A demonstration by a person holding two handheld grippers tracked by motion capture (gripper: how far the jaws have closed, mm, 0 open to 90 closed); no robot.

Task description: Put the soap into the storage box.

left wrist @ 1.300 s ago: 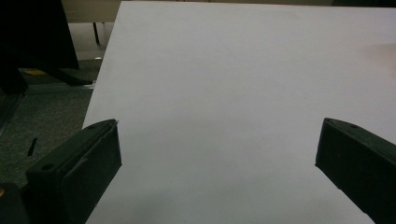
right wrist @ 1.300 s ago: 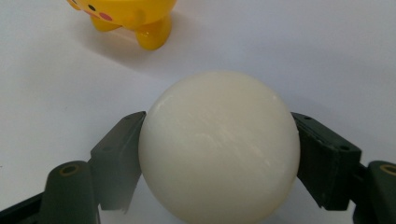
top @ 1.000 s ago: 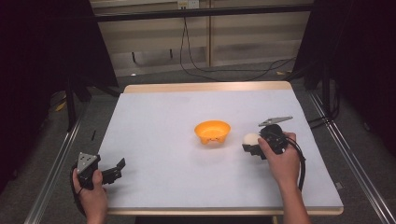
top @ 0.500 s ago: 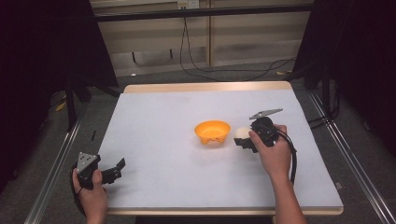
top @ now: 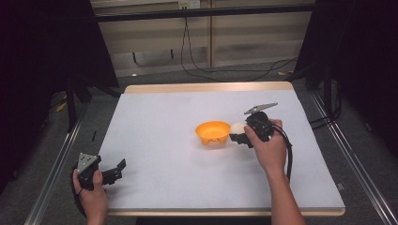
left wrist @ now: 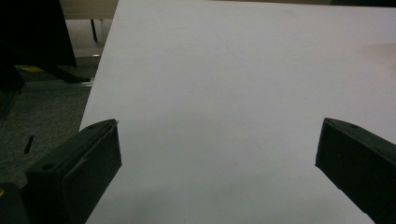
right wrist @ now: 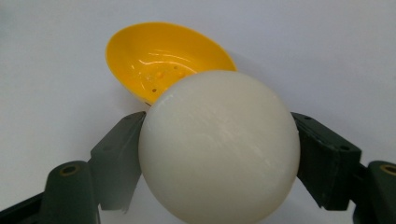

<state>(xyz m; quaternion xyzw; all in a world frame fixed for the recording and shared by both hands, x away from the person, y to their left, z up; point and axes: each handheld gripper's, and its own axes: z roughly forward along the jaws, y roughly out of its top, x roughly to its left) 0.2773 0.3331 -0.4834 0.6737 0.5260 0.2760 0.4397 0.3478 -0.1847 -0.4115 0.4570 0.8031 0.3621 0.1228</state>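
Low at the frame's left edge, the left gripper (top: 115,169) rests with jaws wide, holding nothing, over the table (top: 159,122). Farther up, right of centre, the right gripper (top: 238,133) clamps a white ball (right wrist: 218,147) just beside the orange bowl (top: 212,132).

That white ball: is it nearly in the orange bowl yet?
Picking up looks done: the right tongs are clamped on the white ball. In hand: the ball sits just beside the orange bowl, at its rim. Left, most likely: dropping it in; the bowl looks empty. The left tongs wait open at the table's corner.
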